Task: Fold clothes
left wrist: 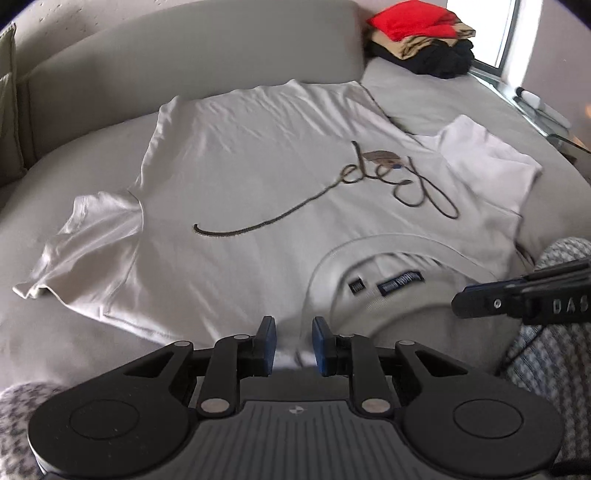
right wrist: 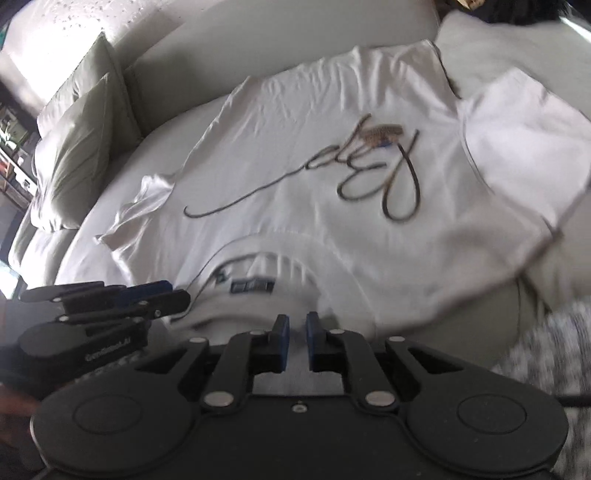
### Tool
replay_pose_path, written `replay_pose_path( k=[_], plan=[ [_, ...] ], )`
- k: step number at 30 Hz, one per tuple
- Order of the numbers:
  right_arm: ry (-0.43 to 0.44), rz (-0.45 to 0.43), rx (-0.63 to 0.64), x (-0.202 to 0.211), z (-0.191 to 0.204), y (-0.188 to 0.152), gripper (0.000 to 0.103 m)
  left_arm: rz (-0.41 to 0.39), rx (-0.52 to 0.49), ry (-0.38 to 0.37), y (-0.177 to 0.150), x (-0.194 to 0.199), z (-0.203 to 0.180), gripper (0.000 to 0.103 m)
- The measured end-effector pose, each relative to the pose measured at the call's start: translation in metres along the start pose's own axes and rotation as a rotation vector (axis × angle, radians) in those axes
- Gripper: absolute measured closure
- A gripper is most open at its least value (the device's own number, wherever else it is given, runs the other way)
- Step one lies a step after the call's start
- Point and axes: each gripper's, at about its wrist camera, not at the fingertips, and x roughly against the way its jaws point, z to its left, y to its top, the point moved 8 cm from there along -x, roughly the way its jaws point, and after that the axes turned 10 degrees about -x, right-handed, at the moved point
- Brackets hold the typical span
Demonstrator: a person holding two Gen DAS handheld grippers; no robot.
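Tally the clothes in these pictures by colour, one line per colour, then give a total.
White T-shirt, spread flat: 1
Red garment, on the pile: 1
Tan garment, in the pile: 1
Black garment, under the pile: 1
Total: 4 visible; the pile may hide more.

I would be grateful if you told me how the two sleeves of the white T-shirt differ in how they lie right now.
The left sleeve lies crumpled and creased, with shiny folds, while the right sleeve lies smoother and flatter. The left sleeve looks narrowed and bunched toward its end; the right sleeve spreads wide with a clean hem. Both belong to the same white T-shirt, point outward from it, and rest unfolded on the grey bed.
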Motion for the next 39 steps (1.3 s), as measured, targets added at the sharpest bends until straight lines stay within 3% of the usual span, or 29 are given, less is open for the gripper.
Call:
replay_pose_path(
  k=[4,7,10,12,15,19,22,23,24,27,30,36,39],
  plan=[
    [0.107,-0.105,-0.072,0.036,0.013,0.031,0.087,-0.095,0.045,0.036,0.027,0.032,0.024,0.083],
    [0.183,-0.219,-0.098,0.074,0.028,0.068,0.069,-0.218,0.074,0.074,0.064,0.071,0.049,0.082],
    [0.231,-0.331,-0.050,0.109,0.046,0.107,0.052,-0.308,0.090,0.120,0.096,0.095,0.075,0.066],
    [0.259,-0.370,-0.028,0.120,0.052,0.131,0.042,-0.315,0.113,0.134,0.114,0.094,0.095,0.066],
    [0.266,-0.392,-0.071,0.121,0.045,0.171,0.040,-0.296,0.155,0.150,0.133,0.077,0.124,0.066],
    [0.221,-0.397,-0.174,0.091,0.016,0.224,0.025,-0.218,0.201,0.151,0.146,0.017,0.168,0.067],
    [0.128,-0.361,-0.249,0.042,-0.019,0.258,0.025,-0.133,0.285,0.143,0.148,-0.042,0.203,0.077],
    [0.094,-0.353,-0.269,0.025,-0.031,0.269,0.032,-0.127,0.295,0.152,0.150,-0.057,0.212,0.078],
    [0.060,-0.349,-0.285,0.009,-0.044,0.279,0.045,-0.125,0.301,0.164,0.154,-0.071,0.221,0.078],
    [-0.032,-0.383,-0.290,-0.033,-0.076,0.313,0.062,-0.131,0.316,0.202,0.167,-0.109,0.249,0.077],
    [-0.084,-0.424,-0.304,-0.069,-0.104,0.349,0.063,-0.131,0.326,0.226,0.184,-0.145,0.272,0.077],
    [-0.109,-0.456,-0.333,-0.123,-0.134,0.400,0.063,-0.139,0.303,0.247,0.207,-0.192,0.294,0.077],
    [-0.121,-0.473,-0.347,-0.150,-0.150,0.426,0.076,-0.148,0.298,0.247,0.213,-0.199,0.300,0.077]
  ],
)
